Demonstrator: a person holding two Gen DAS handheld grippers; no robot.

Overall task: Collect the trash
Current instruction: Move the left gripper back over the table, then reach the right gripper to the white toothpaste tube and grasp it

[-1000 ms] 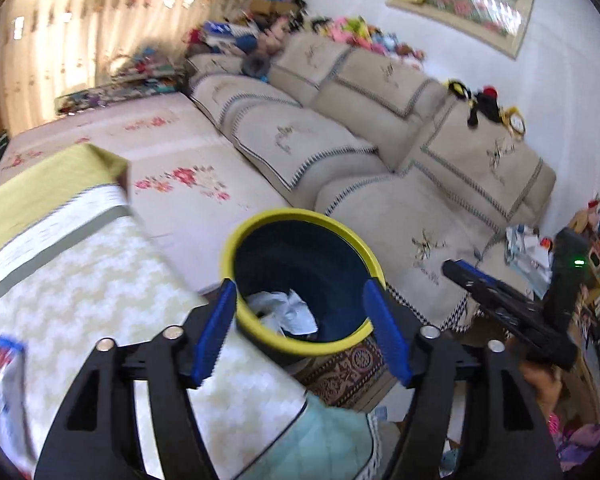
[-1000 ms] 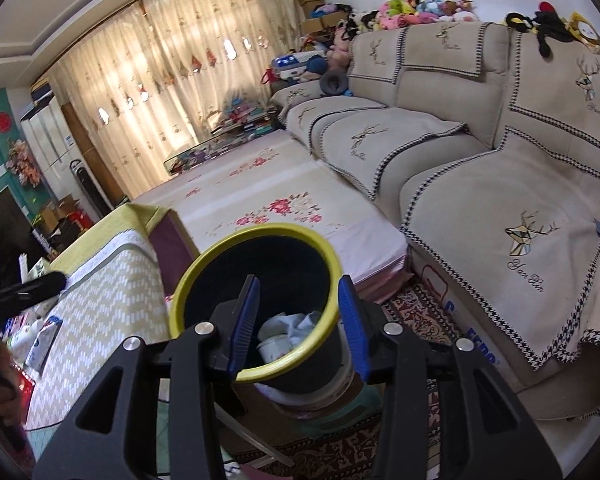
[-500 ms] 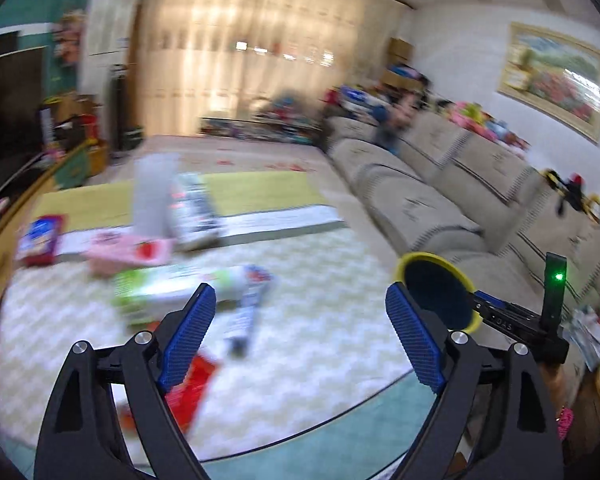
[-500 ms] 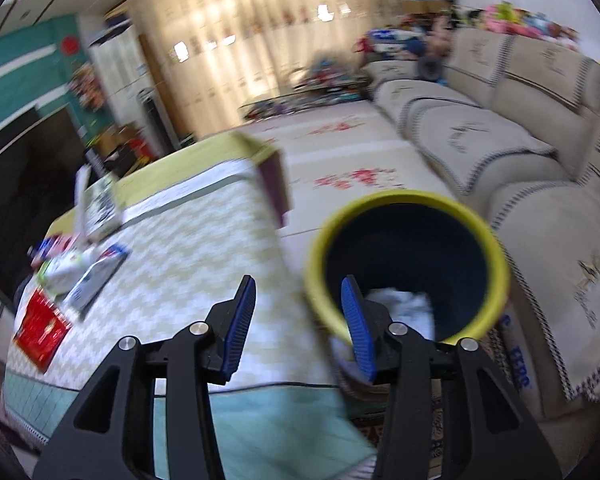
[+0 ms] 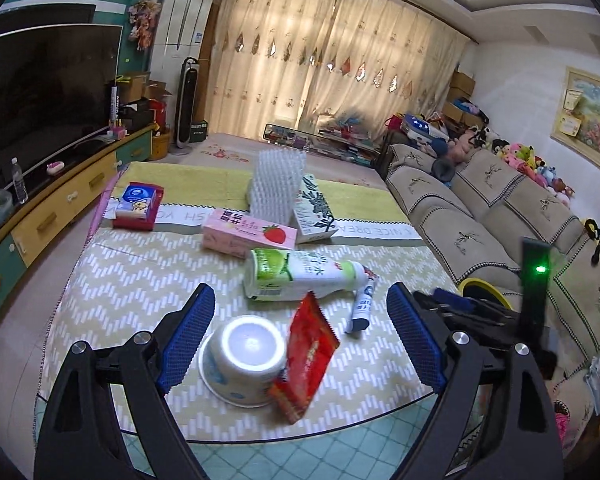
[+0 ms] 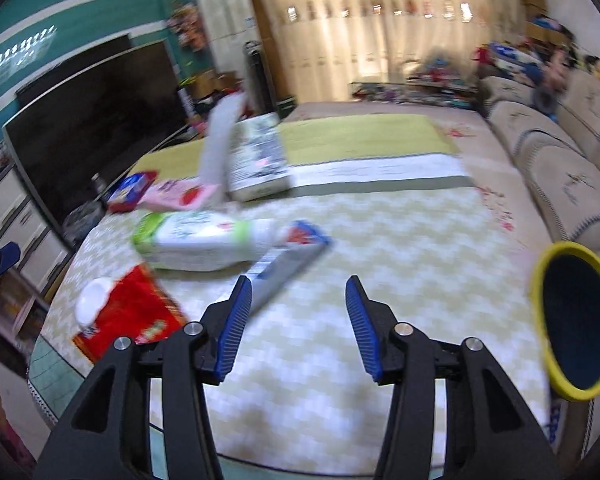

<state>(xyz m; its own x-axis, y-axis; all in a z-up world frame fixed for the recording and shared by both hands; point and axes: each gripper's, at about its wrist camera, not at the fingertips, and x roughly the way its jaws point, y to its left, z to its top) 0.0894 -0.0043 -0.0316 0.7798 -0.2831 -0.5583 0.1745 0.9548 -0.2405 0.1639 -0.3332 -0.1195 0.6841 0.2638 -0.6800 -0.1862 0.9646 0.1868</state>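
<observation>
The left tongs [image 5: 300,336] stand wide and released above the near edge of the bench [image 5: 140,280], with nothing pressed between the blue pads. Framed between them on the zigzag cloth are an upturned white cup [image 5: 244,364] and a red wrapper [image 5: 306,354] leaning against its right side. Just beyond lies a green-and-white bottle [image 5: 300,276] on its side, with a small tube [image 5: 362,308] beside its neck. Farther back are a pink strawberry box [image 5: 248,234], a leaf-patterned carton [image 5: 314,212] and a red-rimmed tissue pack [image 5: 138,204]. The right tongs [image 6: 298,326] are opening and hold nothing; only cloth shows between the pads, and the tube [image 6: 288,264] lies just beyond the left pad. This view is blurred. The yellow-rimmed bin [image 6: 572,320] stands off the bench's right side, next to the sofa [image 6: 556,156]. The bin's contents cannot be seen.
</observation>
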